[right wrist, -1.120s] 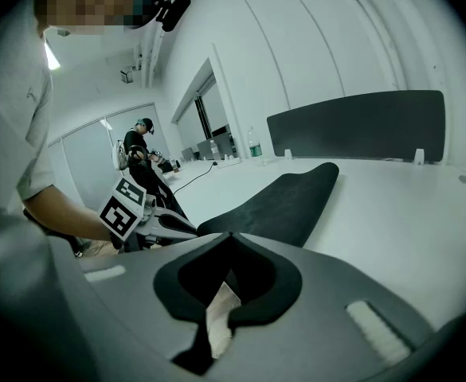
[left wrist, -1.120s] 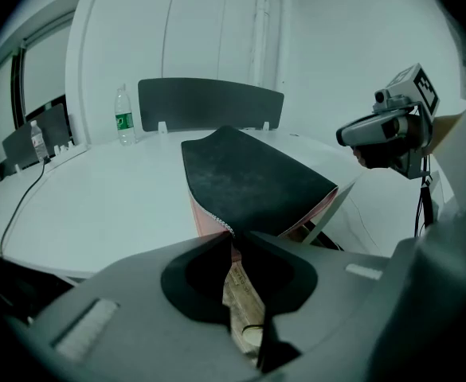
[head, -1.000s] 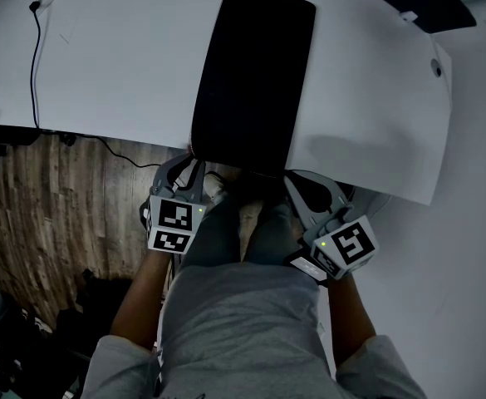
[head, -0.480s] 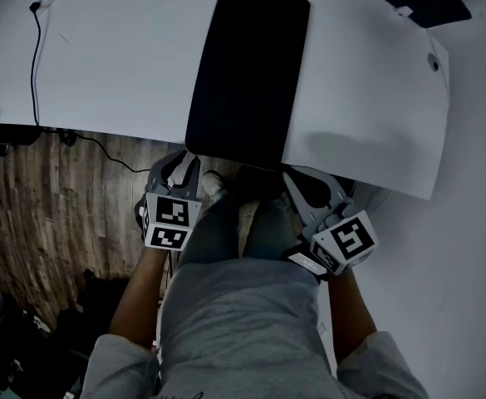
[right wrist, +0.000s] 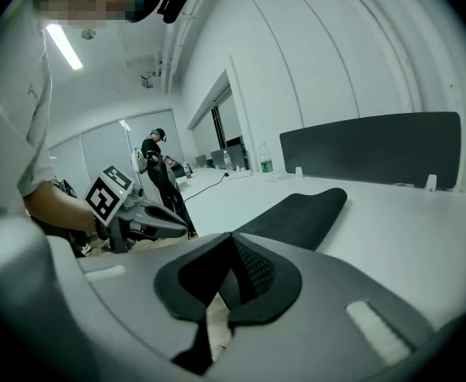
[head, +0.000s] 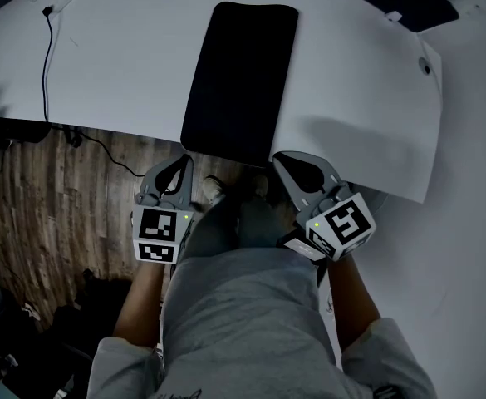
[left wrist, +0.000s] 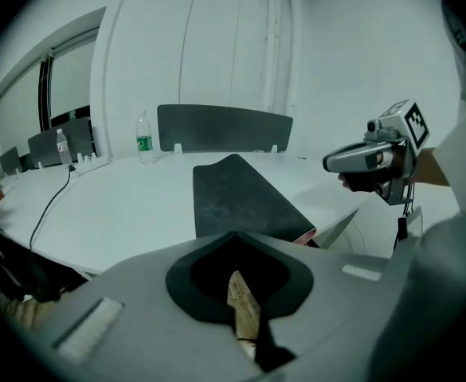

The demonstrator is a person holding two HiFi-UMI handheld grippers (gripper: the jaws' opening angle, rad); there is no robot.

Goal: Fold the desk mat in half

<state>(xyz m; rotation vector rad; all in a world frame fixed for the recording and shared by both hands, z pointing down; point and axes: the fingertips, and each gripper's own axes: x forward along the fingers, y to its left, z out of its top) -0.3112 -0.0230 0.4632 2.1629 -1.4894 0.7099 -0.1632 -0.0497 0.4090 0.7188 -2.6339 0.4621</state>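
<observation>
White curved table [head: 126,65] w/ black desk mat [head: 238,77], wood floor [head: 51,214]; left claw [head: 180,160] just closed empty, right claw [head: 279,158] closed too.

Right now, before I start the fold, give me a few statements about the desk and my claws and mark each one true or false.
1. The desk mat lies flat and unfolded on the table. True.
2. The left claw grips the mat's near edge. False: its jaws have just closed on nothing, and the mat lies ahead of them.
3. A water bottle stands at the table's far side. True.
4. The cable runs along the mat's right side. False: in the head view it lies on the table well to the mat's left.
5. The right claw is wide open. False: its jaws are together and empty.
</observation>
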